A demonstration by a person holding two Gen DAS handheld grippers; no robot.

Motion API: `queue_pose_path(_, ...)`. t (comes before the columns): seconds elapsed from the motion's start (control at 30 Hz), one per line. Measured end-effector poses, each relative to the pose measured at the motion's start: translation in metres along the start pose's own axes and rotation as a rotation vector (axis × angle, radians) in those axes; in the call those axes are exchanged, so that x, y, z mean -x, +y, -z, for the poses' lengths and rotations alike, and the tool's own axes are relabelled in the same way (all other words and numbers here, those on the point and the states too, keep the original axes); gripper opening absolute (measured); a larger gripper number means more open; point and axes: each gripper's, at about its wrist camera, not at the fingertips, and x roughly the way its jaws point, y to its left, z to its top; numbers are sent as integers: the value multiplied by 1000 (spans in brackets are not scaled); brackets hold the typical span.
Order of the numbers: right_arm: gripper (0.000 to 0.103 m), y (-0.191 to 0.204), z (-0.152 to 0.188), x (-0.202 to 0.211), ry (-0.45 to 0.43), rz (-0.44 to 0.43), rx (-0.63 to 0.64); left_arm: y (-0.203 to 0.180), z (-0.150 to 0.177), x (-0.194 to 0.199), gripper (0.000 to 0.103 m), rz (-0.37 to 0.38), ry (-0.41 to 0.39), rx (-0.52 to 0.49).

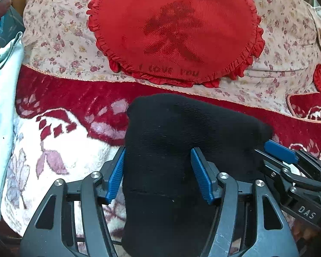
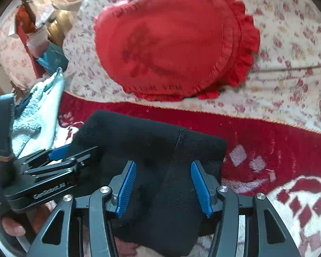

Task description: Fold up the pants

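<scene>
Releasing looks underway: the folded black pants (image 1: pixel 171 150) lie between both parted grippers (image 1: pixel 158 169) (image 2: pixel 163 186); withdrawal is called for next.

The right tool (image 2: pixel 163 184) stands with blue pads apart over folded black pants (image 2: pixel 151 150), which lie on a red floral blanket (image 2: pixel 267 141). The left tool (image 2: pixel 59 153) reaches the pants' left edge. Behind lies a red heart-shaped pillow (image 2: pixel 166 42).

Black pants (image 1: pixel 171 141), folded, on red blanket (image 1: pixel 74 90)
</scene>
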Motion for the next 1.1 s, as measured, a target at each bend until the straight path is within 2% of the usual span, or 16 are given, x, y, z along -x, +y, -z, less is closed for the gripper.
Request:
queue_pose_path(0.17, 52, 0, -3, -8, 13, 9, 31, 2, -3, -4, 67, 6, 4, 11)
queue_pose_path(0.33, 52, 12, 0, 13, 4, 24, 57, 2, 1, 4, 67, 4, -1, 6)
queue_pose_path(0.5, 52, 31, 20, 36, -18, 52, 111, 3, 11, 14, 67, -1, -10, 3)
queue_pose_path(0.6, 52, 34, 39, 26, 12, 79, 135, 4, 18, 15, 67, 9, -5, 17)
queue_pose_path(0.7, 52, 39, 47, 21, -2, 123, 178, 5, 24, 18, 67, 16, -5, 39)
queue_pose_path(0.83, 52, 36, 40, 33, 9, 90, 129, 6, 30, 32, 67, 21, -29, 51)
queue_pose_path(0.97, 52, 37, 38, 57, -58, 88, 103, 12, 35, 51, 67, 10, -80, 81)
queue_pose_path(1.1, 52, 44, 39, 66, -73, 96, 84, 15, 43, 66, 67, -11, -111, 91)
